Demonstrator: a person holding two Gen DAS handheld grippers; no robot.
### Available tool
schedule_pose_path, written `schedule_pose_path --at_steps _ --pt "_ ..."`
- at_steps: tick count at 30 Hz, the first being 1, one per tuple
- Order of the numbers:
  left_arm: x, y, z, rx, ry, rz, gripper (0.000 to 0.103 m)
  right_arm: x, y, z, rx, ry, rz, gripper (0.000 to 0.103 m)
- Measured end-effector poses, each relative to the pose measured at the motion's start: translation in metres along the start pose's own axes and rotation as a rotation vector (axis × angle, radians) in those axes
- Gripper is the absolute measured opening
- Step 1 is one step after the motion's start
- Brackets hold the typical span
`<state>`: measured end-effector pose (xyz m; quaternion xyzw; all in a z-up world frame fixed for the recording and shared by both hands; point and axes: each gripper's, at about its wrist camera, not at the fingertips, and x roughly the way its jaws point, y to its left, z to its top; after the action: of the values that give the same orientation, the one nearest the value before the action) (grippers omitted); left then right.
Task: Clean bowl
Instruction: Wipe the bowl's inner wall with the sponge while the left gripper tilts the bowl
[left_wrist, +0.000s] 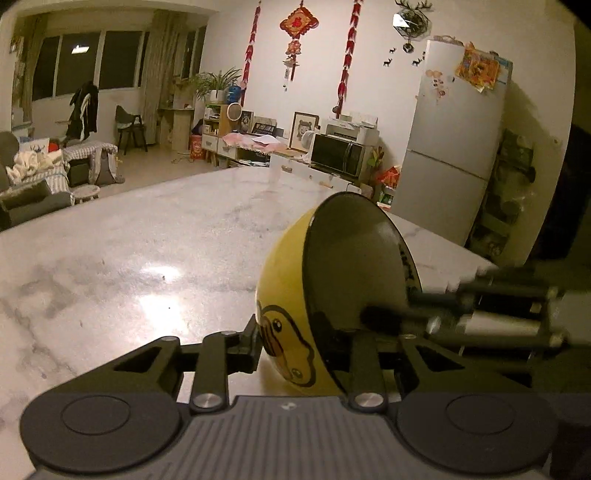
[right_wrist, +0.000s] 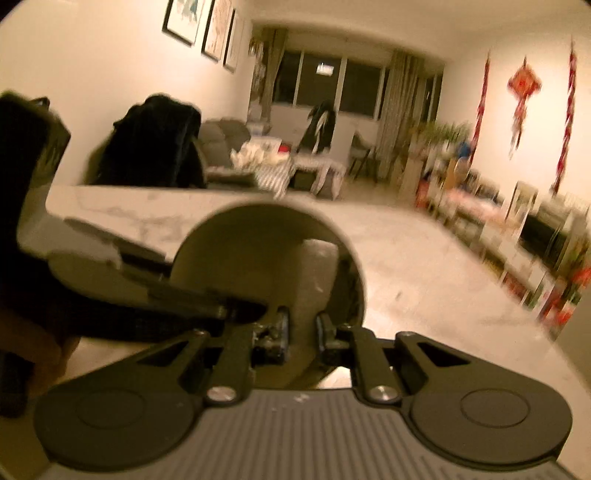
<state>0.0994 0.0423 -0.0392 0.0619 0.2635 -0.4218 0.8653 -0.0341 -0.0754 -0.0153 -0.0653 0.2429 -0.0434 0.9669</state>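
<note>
Left hand-held gripper (left_wrist: 295, 345) clamps rim of yellow bowl (left_wrist: 280, 295), tilted above counter (left_wrist: 147, 258) near its right edge. Right hand-held gripper (right_wrist: 301, 332) pinches sponge (right_wrist: 314, 273) inside bowl. Sweep sponge round wall; hold bowl steady.

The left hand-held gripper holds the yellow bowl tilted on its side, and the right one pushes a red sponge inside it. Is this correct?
Not quite. The sponge is pale grey, not red, as the right wrist view shows. The rest stands: the left hand-held gripper holds the yellow bowl on its side, and the right hand-held gripper pushes the sponge inside.
</note>
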Motion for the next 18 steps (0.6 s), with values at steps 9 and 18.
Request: schedule_pose_path --at_steps 9,18 --pt "0.0 -0.009 -0.002 0.029 0.015 0.01 0.032 -0.003 0.003 0.0 -0.018 -0.02 -0.022 0.015" --pt "-0.001 -0.012 -0.009 0.037 0.036 -0.002 0.032 -0.006 0.006 0.001 -0.036 -0.04 -0.044 0.015"
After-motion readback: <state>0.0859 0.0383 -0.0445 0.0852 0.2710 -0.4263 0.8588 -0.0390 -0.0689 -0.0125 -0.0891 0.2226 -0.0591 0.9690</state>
